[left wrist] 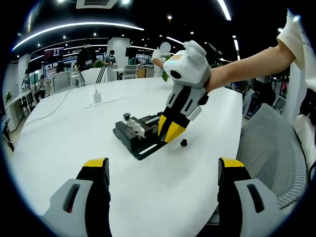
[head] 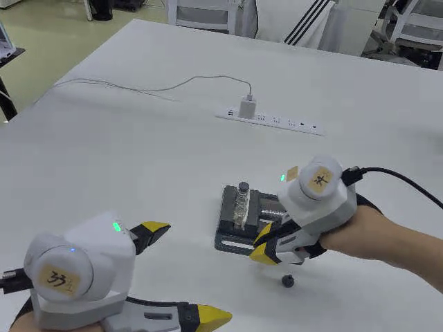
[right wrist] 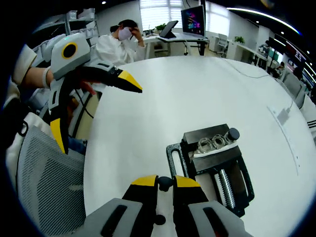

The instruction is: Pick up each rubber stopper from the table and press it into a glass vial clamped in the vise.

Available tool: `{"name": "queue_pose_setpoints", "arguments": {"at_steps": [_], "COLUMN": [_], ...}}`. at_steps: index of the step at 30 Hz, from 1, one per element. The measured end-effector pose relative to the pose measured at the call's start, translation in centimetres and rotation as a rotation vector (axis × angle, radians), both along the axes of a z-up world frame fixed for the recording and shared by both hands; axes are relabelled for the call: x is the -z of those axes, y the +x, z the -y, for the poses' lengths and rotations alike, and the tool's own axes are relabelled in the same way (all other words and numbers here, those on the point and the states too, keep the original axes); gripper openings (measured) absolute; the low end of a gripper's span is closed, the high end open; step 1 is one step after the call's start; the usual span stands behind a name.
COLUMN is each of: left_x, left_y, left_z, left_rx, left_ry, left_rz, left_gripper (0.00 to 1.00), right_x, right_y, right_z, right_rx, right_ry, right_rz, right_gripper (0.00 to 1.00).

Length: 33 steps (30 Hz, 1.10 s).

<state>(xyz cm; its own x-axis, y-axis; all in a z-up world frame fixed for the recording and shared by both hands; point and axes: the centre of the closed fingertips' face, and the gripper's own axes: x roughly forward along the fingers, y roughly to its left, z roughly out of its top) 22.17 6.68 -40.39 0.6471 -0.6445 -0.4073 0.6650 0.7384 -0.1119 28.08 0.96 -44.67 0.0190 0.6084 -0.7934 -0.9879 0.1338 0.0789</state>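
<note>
In the head view the right gripper (head: 262,249) hides whatever its yellow-tipped jaws hold, and the glass vials (head: 241,206) clamped in the black vise (head: 228,238) overlap too much to count. The right gripper view makes both clear. Its jaws are almost closed on a dark held stopper (right wrist: 165,182) just beside the vise, and three vials stand in a row in the clamp, two open-mouthed and one capped. There are three stoppers in all: the held one, a seated stopper (head: 243,186) on the end vial, and a loose stopper (head: 287,281) lying on the white table (head: 138,152) near the right gripper. The left gripper (left wrist: 163,165) is spread wide with nothing between its jaws, well apart from the vise. One power strip (head: 273,120) lies farther back.
</note>
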Motion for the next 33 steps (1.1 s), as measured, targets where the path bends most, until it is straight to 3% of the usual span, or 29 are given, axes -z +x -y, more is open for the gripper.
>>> {"name": "queue_pose_setpoints", "arguments": {"at_steps": [5, 9, 11, 12, 14, 18, 25, 27, 31, 33], "left_x": [0.0, -0.2, -0.4, -0.5, -0.8, -1.8, -3.6, -3.7, -4.8, -5.0], "left_y": [0.2, 0.4, 0.5, 0.6, 0.9, 1.6, 2.3, 2.5, 2.6, 2.7], "left_z": [0.5, 0.8, 0.9, 0.9, 1.0, 1.3, 3.0, 3.3, 3.9, 4.0], "left_rx": [0.004, 0.005, 0.003, 0.001, -0.01, -0.02, 0.009, 0.012, 0.024, 0.023], "left_ry": [0.0, -0.006, -0.01, -0.013, -0.02, -0.048, -0.128, -0.13, -0.173, -0.173], "left_rz": [0.004, 0.008, 0.015, 0.019, 0.03, 0.058, 0.089, 0.09, 0.125, 0.133], "left_gripper": [0.87, 0.83, 0.81, 0.79, 0.75, 0.63, 0.34, 0.27, 0.17, 0.14], "right_x": [-2.5, -4.2, -5.3, -5.4, -6.4, -7.5, -9.0, -9.2, -9.7, -9.9], "right_y": [0.4, 0.0, -0.1, -0.4, -1.0, -1.8, -3.0, -3.3, -3.6, -3.7], "right_z": [-0.4, -0.8, -1.1, -1.1, -1.6, -1.9, -2.7, -2.9, -3.2, -3.2], "right_rx": [0.067, 0.101, 0.107, 0.112, 0.127, 0.144, 0.141, 0.14, 0.127, 0.139], "right_ry": [0.114, 0.202, 0.256, 0.259, 0.316, 0.378, 0.453, 0.465, 0.483, 0.506], "right_rz": [0.023, 0.004, 0.022, 0.012, -0.004, -0.013, -0.025, -0.038, -0.046, -0.065], "right_gripper": [0.07, 0.07, 0.06, 0.06, 0.06, 0.06, 0.06, 0.06, 0.06, 0.06]}}
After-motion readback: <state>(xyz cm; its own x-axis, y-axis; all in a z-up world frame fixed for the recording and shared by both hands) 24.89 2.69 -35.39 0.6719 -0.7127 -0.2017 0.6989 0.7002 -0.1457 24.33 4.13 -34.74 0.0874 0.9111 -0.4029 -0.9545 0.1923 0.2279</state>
